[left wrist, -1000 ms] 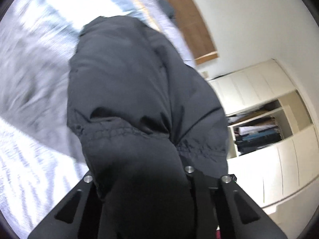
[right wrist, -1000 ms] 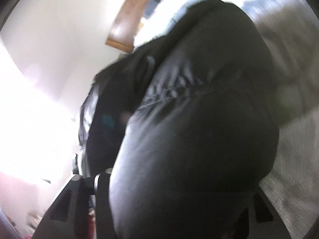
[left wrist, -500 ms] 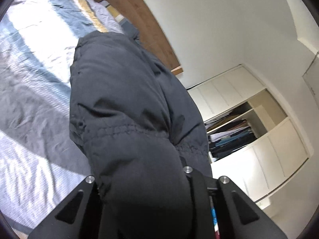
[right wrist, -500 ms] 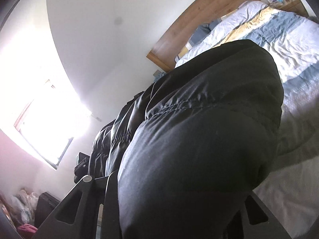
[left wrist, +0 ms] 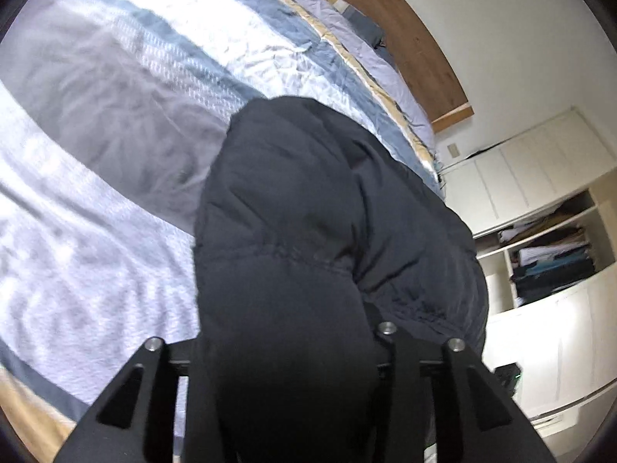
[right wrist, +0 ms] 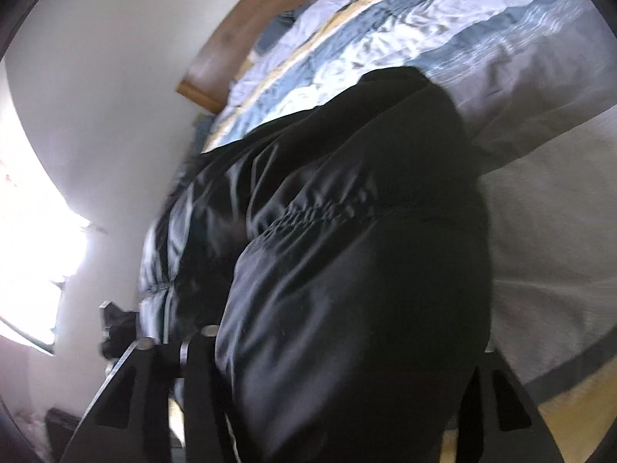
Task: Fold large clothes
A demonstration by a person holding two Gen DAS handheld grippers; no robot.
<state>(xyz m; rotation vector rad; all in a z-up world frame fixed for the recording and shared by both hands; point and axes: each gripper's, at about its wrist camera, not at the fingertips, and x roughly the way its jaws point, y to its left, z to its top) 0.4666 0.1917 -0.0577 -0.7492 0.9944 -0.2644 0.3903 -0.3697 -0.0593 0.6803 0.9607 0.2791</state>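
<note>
Well, both tools are buried in fabric: the left gripper (left wrist: 293, 397) is clamped on a bunched edge of the black padded jacket (left wrist: 308, 200), and the right gripper (right wrist: 339, 397) grips another edge of it. Lifted, the jacket hangs over the striped bedspread (left wrist: 127, 88), with the wooden headboard (left wrist: 408, 34) beyond and white cupboards (left wrist: 532, 177) to one side.
</note>
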